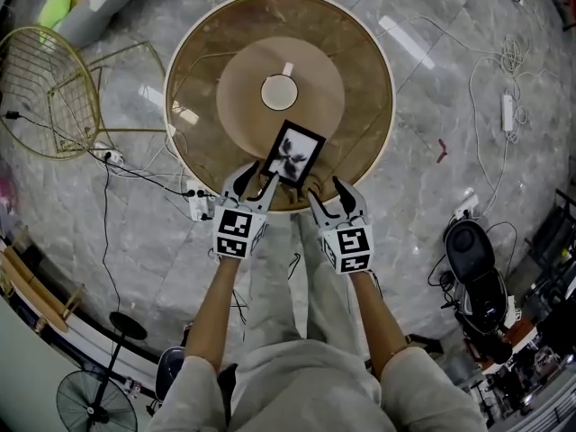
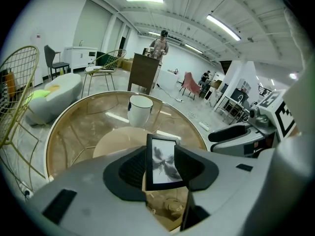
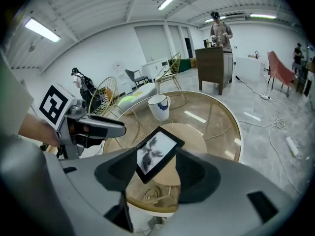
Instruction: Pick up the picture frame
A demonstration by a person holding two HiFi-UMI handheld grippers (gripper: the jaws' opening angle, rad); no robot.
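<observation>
Overhead, the head view shows a round glass-topped table (image 1: 382, 57) with a pale rim, standing on a grey marbled floor (image 1: 432, 268). A white cup (image 1: 279, 91) sits at the table's centre. The picture frame (image 1: 295, 151), black-bordered with a dark floral print on white, lies on the glass near the edge closest to the person, turned at a slight angle. Both forearms reach forward from the bottom of the view. The left gripper (image 1: 256, 176) has its jaws apart, and the tip of one finger lies at the frame's near left corner. In the left gripper view the frame fills the gap between the two dark pads, but whether the pads touch its sides cannot be told. The right gripper (image 1: 326, 190) is likewise spread wide and holds nothing, with its tips just beside the frame's near right corner. In the right gripper view the frame appears slanted in the gap, nearer the left-hand pad. Each gripper carries a marker cube (image 1: 236, 232) close to the wrist. A gold wire chair (image 1: 45, 93) stands to the left of the table, and cables with a white power strip (image 1: 507, 111) trail over the floor at right. In the left gripper view a person (image 2: 160, 42) stands far off behind a dark cabinet (image 2: 143, 73).
</observation>
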